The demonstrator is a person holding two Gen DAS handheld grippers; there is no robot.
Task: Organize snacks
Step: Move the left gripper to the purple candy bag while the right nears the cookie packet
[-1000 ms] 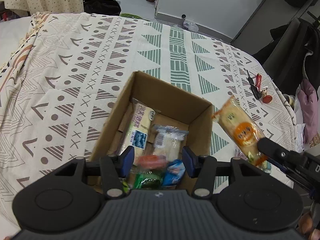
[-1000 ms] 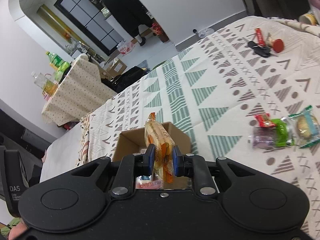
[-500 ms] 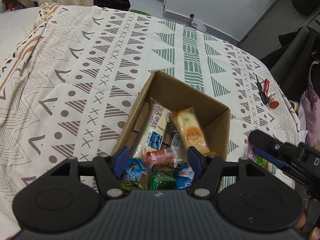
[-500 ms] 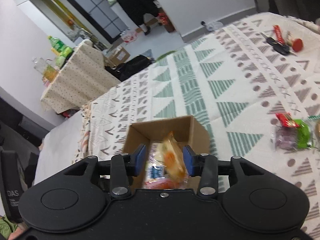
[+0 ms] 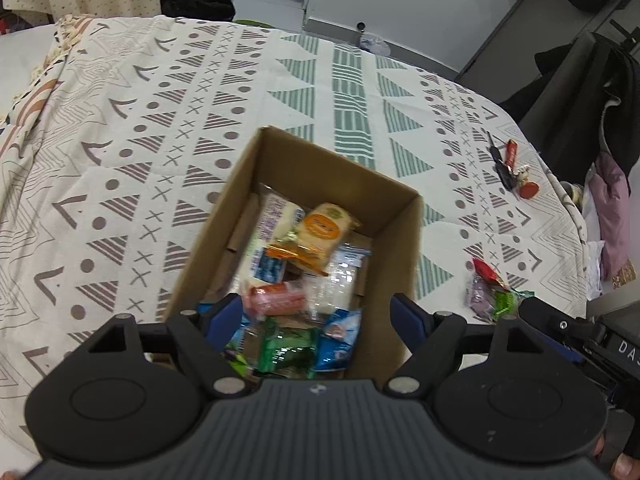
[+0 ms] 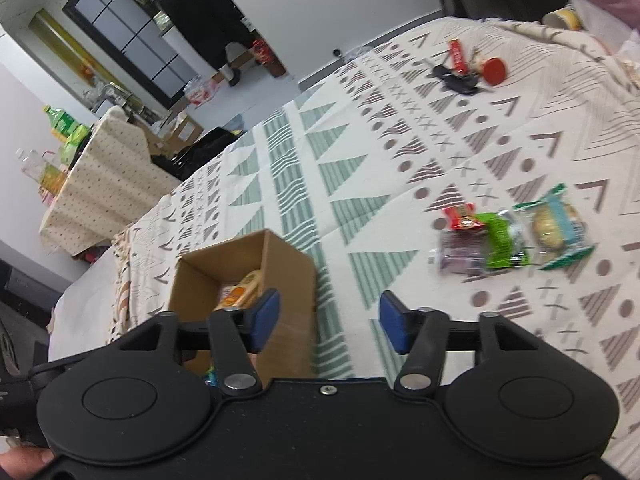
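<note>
Both tools, left (image 5: 316, 316) and right (image 6: 326, 318), gape spread; the right-released orange packet (image 5: 320, 236) now lies in the box (image 5: 396, 248).

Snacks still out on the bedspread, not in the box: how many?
3, clustered right of the cardboard box: a red-and-purple packet, a green packet touching it, and a teal-edged pastry at the far right. Any beneath the gripper bodies would be hidden.
</note>
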